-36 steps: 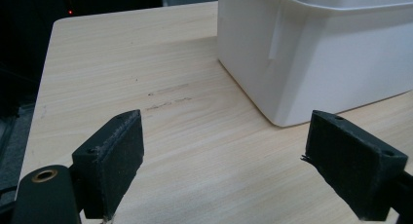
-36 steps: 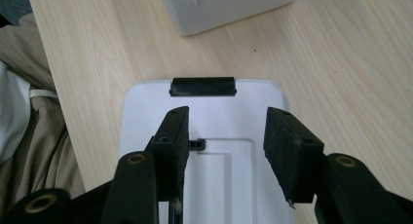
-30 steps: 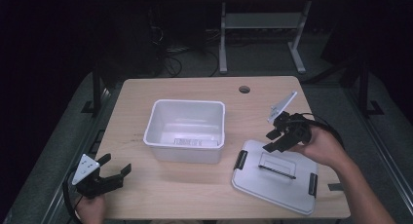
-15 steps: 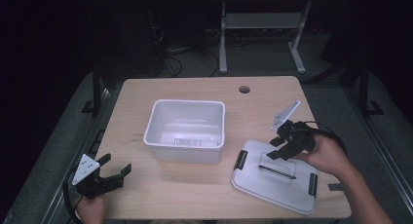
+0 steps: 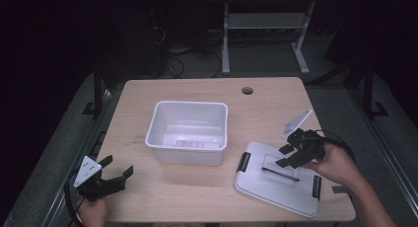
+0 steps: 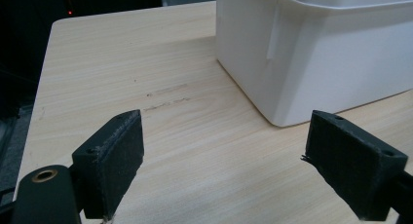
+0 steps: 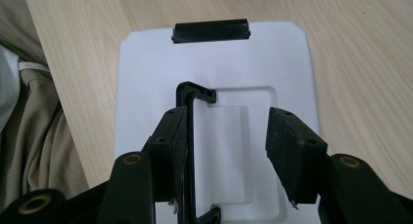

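A white open bin (image 5: 188, 133) stands mid-table; its corner (image 6: 311, 53) fills the upper right of the left gripper view. Its flat white lid (image 5: 256, 187) lies at the front right, with black end clips (image 7: 212, 31) and a thin black handle (image 7: 191, 136) in a recessed middle. My right gripper (image 5: 283, 156) is lowered onto the lid, open (image 7: 226, 131). The handle lies between the jaws, right against the inner face of the left-hand one. My left gripper (image 5: 118, 167) rests open near the table's front left corner, with only bare wood between its jaws (image 6: 224, 136).
The wooden table (image 5: 148, 98) has a round cable hole (image 5: 247, 91) at the back. A dark floor, cables and a metal stand leg (image 5: 226, 39) lie beyond it. A person's trouser leg (image 7: 44, 121) is beside the table's edge in the right gripper view.
My right gripper has come down and toward the front, from the lid's far edge onto its handle. The left gripper, the bin and the lid have stayed put.
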The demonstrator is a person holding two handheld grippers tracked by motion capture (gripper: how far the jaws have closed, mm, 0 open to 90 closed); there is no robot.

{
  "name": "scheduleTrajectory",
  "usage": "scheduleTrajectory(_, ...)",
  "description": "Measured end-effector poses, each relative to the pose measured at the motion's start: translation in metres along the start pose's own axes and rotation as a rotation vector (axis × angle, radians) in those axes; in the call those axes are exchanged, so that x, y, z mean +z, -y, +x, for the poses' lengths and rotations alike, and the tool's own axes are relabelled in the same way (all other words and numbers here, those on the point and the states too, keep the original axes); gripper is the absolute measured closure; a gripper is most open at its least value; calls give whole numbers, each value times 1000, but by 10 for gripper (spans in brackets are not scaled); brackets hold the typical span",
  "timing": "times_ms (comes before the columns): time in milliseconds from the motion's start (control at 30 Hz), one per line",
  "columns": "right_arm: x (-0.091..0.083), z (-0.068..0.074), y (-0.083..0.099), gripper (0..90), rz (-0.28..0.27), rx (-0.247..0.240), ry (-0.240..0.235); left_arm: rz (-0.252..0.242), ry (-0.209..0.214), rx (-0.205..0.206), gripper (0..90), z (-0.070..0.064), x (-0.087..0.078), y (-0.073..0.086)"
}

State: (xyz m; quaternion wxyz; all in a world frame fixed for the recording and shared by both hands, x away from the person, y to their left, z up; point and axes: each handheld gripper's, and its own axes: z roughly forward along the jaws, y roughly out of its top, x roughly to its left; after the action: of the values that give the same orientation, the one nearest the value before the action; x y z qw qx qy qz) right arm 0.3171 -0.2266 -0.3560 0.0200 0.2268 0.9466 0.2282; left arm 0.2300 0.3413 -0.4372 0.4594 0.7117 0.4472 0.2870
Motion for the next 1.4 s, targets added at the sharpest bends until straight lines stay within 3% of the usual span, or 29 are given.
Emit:
scheduleTrajectory(567,15,6,22,481,6,7,-13,0,-2,0,133,0,0,0)
scheduleTrajectory(933,24,12,24,482,22,-6,-19,-2,-3,-2,133,0,0,0)
scheduleTrajectory(1233,32,14,22,581,61,-30,3,-3,-5,-1,133,2,0,0)
scheduleTrajectory(1400,33,12,23,661,52,-25,-3,-3,-4,-2,133,2,0,0)
